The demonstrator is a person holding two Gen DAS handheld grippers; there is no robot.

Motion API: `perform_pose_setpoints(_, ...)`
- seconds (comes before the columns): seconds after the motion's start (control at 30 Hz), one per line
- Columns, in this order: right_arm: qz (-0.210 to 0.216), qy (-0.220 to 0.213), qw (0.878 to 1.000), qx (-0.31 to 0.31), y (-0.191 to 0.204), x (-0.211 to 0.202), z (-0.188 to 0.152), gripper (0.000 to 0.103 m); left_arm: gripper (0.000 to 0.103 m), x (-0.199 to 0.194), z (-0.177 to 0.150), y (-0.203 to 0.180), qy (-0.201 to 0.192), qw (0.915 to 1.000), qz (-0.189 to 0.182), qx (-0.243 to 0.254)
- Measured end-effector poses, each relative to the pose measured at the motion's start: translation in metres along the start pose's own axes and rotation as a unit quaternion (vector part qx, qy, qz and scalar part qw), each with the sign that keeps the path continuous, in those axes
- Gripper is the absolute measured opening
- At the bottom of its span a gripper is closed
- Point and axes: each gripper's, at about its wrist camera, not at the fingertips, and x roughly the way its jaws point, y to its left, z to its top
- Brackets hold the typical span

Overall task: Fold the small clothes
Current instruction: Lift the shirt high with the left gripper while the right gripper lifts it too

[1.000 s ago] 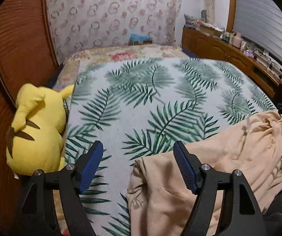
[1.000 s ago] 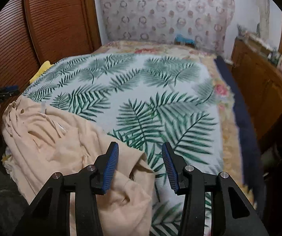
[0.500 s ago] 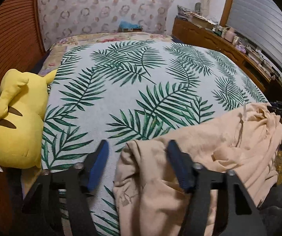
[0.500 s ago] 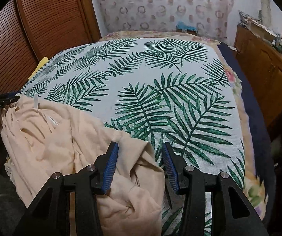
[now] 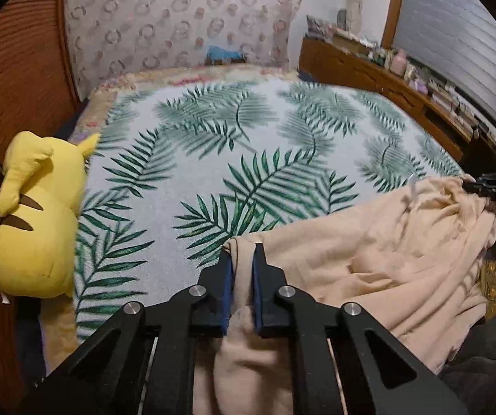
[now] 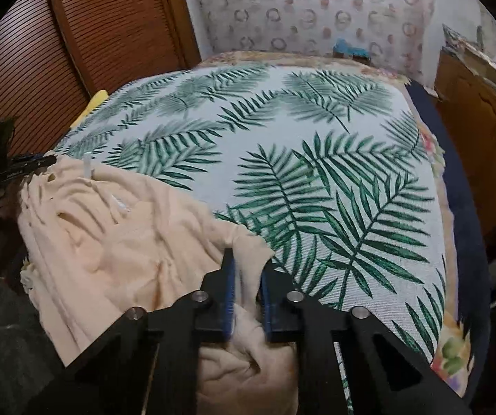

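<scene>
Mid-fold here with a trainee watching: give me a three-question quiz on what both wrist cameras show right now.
1. True or false: the left gripper is shut on the peach garment.
2. What is the right gripper clamped on? A) the leaf-print bedspread B) the peach garment C) nothing
3. Fill in: the toy at the bed's left edge in the left wrist view is coloured ____.

Key
1. True: cloth sits pinched between its blue pads.
2. B: a corner of the garment, lying on the leaf-print bedspread.
3. Yellow: the plush toy.
</scene>
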Motion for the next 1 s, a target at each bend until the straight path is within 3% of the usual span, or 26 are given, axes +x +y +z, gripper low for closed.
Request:
perform_pose_setpoints(0.2,-0.009,-0.078,0.997,-0.024,0.022,-0.073,0.009,0.009,0.01,-0.089,0.011,-0.026,-0.097,0.9952,0.006,0.012)
perform_pose_setpoints(0.5,-0.021,-0.193,0.979,-0.063,0.061,-0.191,0.033,0.008,0.01,-0.194,0.052,-0.04,-0.214,0.9763,0.014,0.032)
perform_pose_setpoints(0.73,-0.041,-0.274,0.957,-0.082,0.078,-0.271,0.063,0.008,0.01,-0.261,0.091,-0.039,-0.297,0.9537,0.029,0.037)
perform_pose_setpoints(1.0,-0.084,-0.337,0.931,-0.116,0.103,-0.354,0.102,0.008,0.01,-0.336,0.135,-0.041,-0.384,0.9205,0.053,0.051)
